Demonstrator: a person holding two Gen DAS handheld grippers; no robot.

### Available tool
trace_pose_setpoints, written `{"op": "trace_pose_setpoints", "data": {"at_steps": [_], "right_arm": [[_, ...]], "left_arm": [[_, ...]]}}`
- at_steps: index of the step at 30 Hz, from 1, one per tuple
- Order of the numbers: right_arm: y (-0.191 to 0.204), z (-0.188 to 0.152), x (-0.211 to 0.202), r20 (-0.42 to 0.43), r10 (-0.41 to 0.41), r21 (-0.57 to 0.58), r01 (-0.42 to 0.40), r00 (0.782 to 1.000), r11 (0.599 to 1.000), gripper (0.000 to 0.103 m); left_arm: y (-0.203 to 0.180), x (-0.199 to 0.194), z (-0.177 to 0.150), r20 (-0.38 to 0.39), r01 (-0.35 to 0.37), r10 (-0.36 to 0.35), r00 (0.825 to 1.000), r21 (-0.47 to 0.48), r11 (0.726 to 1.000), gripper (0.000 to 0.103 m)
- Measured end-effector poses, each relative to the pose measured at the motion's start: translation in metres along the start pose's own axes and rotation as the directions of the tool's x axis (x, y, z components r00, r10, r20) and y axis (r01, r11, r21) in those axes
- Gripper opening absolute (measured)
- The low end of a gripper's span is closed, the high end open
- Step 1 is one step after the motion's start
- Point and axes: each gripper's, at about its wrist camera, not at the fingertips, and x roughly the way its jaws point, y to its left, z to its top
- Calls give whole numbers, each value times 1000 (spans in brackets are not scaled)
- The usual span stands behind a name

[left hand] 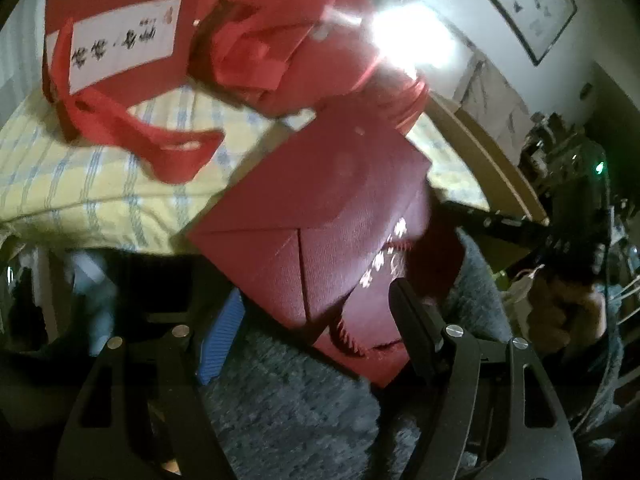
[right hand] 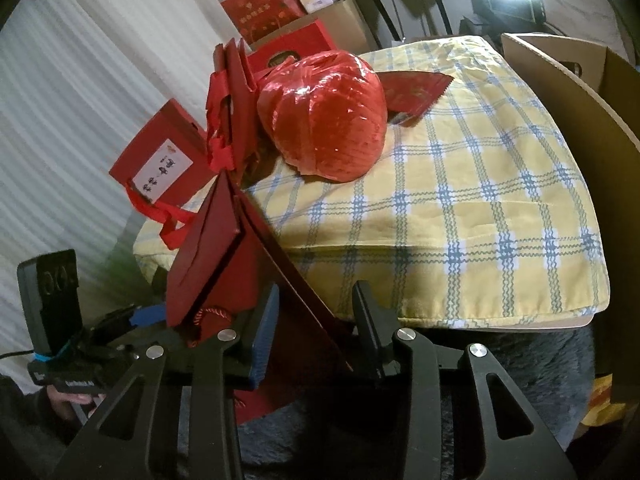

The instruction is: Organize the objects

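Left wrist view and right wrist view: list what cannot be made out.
- Left wrist view: the left gripper has one finger lost in shadow; glare whitens the shiny red bundle.
- Right wrist view: the red envelopes stand edge-on, faces unreadable; whether the right gripper pinches them is unclear.

Open cloth to my right, red clutter crowding the left and back.

The right half of the yellow plaid cloth [right hand: 480, 200] lay bare, so I had room to pass there, bounded by the cardboard box wall [right hand: 580, 92] on the far right. The shiny red bundle [right hand: 324, 116], the red labelled bag [right hand: 160, 160] with its loose handles, and the red envelopes [right hand: 224, 248] just ahead of my right gripper [right hand: 316, 320] blocked the left.
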Motion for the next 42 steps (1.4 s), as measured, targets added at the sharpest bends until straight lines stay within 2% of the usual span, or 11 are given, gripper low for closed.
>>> {"op": "trace_pose_setpoints", "data": {"at_steps": [4,7,9,12,16,18,22,26,33,37,42], "right_arm": [[1,-5,1,-15,43,-5,-43,999,999,34],[1,-11,1,-11,50,-8,-50,999,999,34],[-1,-13,0,-1,62,6,-62,998,998,33],[-3,-16,-2,2,68,21,-68,998,997,32],[0,-17,-3,0,89,18,-89,996,996,32],[-1,-16,-4,14,106,19,-107,994,994,19],[-6,-17,-2,19,164,51,-164,986,985,14],[4,-12,-4,34,171,20,-171,985,985,14],[12,13,-12,78,155,-16,-155,985,988,14],[10,26,-9,123,96,-14,-95,988,995,18],[3,27,-6,144,102,15,-106,984,994,18]], "left_arm": [[-11,-2,4,30,22,-24,999,69,997,70],[-22,2,3,46,-11,6,999,115,993,73],[-22,7,6,34,-21,18,999,119,993,73],[-19,8,10,29,-1,-2,1000,98,995,73],[-22,5,16,52,-5,0,999,95,995,73],[-25,2,19,76,-20,13,997,89,996,74],[-25,-11,27,134,-10,-3,991,98,995,74],[-30,-16,36,175,-44,23,984,118,992,75],[-39,-15,71,247,-63,18,969,176,982,77],[-41,3,84,243,-88,42,969,184,979,77],[-40,20,91,240,-114,67,968,184,976,79]]}}
